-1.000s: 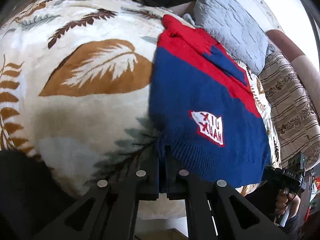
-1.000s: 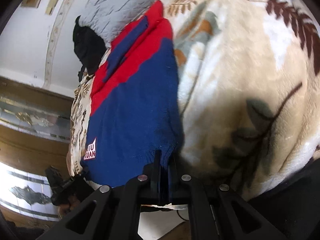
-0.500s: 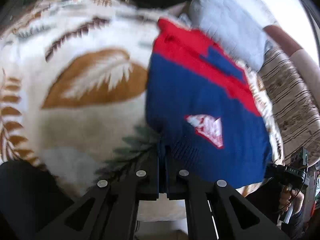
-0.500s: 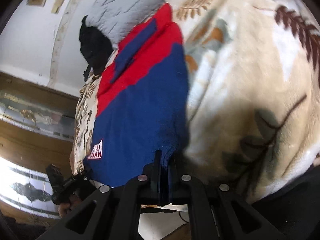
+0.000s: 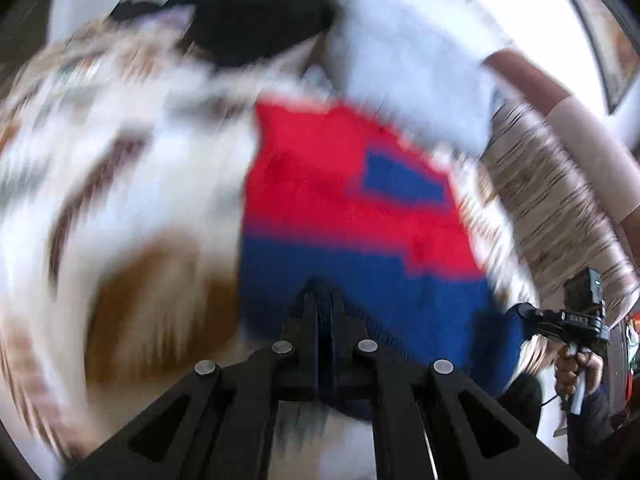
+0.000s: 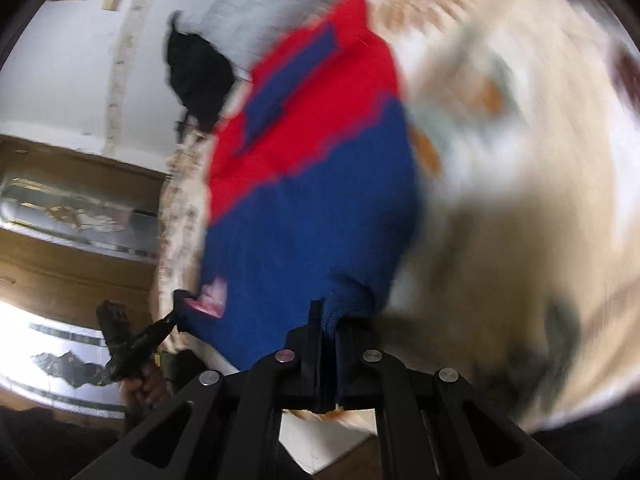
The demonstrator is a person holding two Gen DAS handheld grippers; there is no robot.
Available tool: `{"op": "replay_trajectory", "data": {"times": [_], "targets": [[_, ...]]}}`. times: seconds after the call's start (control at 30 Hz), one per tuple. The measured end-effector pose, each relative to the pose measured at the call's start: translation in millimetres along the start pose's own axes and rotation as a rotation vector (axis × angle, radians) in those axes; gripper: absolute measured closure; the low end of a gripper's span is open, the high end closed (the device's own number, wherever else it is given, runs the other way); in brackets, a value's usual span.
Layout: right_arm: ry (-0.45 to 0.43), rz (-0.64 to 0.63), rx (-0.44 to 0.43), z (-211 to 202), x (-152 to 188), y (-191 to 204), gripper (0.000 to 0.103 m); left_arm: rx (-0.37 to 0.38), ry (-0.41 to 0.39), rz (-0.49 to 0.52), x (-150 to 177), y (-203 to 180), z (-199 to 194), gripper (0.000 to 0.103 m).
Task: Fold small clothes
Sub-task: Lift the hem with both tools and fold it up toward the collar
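We are in a home, most likely a bedroom or living room. We see a soft plush blanket [image 5: 132, 184] printed with brown and grey leaves spread over a bed or couch, with a quilted pale grey pillow [image 5: 416, 72] at its far end and a striped patterned cover [image 5: 552, 200] beside it. A dark garment [image 6: 196, 72] lies heaped near the pillow. In the right wrist view we make out a white wall [image 6: 76, 60] with decorative trim, and carved wooden furniture with mirrored or glazed panels [image 6: 80, 216] along the side
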State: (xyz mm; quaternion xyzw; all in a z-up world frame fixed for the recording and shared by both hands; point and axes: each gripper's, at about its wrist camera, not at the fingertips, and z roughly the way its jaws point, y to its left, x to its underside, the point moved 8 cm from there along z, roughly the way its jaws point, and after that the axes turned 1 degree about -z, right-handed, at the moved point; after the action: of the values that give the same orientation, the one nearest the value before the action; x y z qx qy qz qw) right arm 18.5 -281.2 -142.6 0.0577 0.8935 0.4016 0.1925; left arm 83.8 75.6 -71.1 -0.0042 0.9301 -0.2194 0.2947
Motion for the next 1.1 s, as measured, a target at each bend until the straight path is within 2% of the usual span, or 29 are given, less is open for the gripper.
{"op": "replay_trajectory", "data": {"times": [0.1, 0.13, 0.17, 0.23, 0.27, 0.3, 0.33, 0.37, 0.43, 0.5, 0.57, 0.63, 0.73, 0.77, 0.8, 0.83, 0.87, 0.9, 0.93, 0.97, 1.03, 1.1], "targets": [[-0.132, -0.087, -0.058, -10, -97, 35, 0.097, 0.013, -0.096, 0.025, -80, -6, 18, 0.098], [-0.186, -0.111, -0.061, -10, -130, 43, 0.097, 0.003, -0.127, 0.042, -104, -6, 29, 0.096], [-0.252, -0.116, -0.065, -7, -175, 48, 0.095, -0.044, -0.168, 0.064, -132, -2, 50, 0.095], [-0.309, -0.087, -0.095, 9, -226, 43, 0.091, -0.111, -0.177, 0.059, -156, 14, 87, 0.057], [-0.314, -0.104, -0.066, 22, -247, 36, 0.072, -0.152, -0.136, 0.027, -163, 29, 117, 0.027], [-0.356, -0.090, 0.015, 35, -264, 19, 0.055, -0.170, -0.131, 0.009, -164, 37, 128, 0.026], [-0.376, -0.084, 0.050, 42, -268, 9, 0.017, -0.183, -0.121, -0.024, -161, 50, 140, 0.026], [-0.384, -0.074, 0.087, 49, -267, -4, 0.012, -0.199, -0.105, -0.069, -154, 62, 143, 0.026], [-0.355, -0.027, 0.110, 60, -246, -24, 0.012, -0.175, -0.118, -0.126, -140, 73, 136, 0.026], [-0.340, -0.049, 0.154, 53, -216, -36, 0.012, -0.183, -0.131, -0.101, -122, 79, 117, 0.026], [-0.314, -0.075, 0.169, 50, -197, -42, 0.012, -0.168, -0.109, -0.073, -106, 76, 108, 0.026], [-0.260, -0.090, 0.155, 54, -185, -44, 0.012, -0.133, -0.070, -0.039, -88, 66, 110, 0.026], [-0.212, -0.137, 0.154, 70, -184, -36, 0.012, -0.134, -0.001, 0.015, -73, 51, 130, 0.026], [-0.156, -0.137, 0.169, 86, -185, -38, 0.014, -0.145, 0.041, 0.020, -67, 51, 143, 0.026], [-0.126, -0.134, 0.195, 95, -183, -44, 0.016, -0.189, 0.119, 0.016, -60, 54, 162, 0.027], [-0.110, -0.141, 0.242, 105, -183, -46, 0.021, -0.236, 0.129, 0.018, -61, 56, 171, 0.032], [-0.109, -0.167, 0.275, 109, -184, -42, 0.044, -0.263, 0.113, 0.035, -64, 54, 172, 0.050], [-0.080, -0.174, 0.300, 113, -185, -39, 0.074, -0.266, 0.125, 0.058, -67, 48, 175, 0.081], [-0.048, -0.139, 0.288, 117, -185, -37, 0.081, -0.227, 0.148, 0.018, -70, 43, 175, 0.087], [-0.037, -0.137, 0.311, 117, -188, -34, 0.082, -0.235, 0.157, -0.017, -74, 41, 172, 0.088], [-0.018, -0.165, 0.354, 112, -190, -22, 0.084, -0.249, 0.103, 0.010, -87, 25, 149, 0.089], [-0.050, -0.158, 0.322, 92, -193, -3, 0.085, -0.221, 0.062, 0.014, -91, 10, 121, 0.089]]}}
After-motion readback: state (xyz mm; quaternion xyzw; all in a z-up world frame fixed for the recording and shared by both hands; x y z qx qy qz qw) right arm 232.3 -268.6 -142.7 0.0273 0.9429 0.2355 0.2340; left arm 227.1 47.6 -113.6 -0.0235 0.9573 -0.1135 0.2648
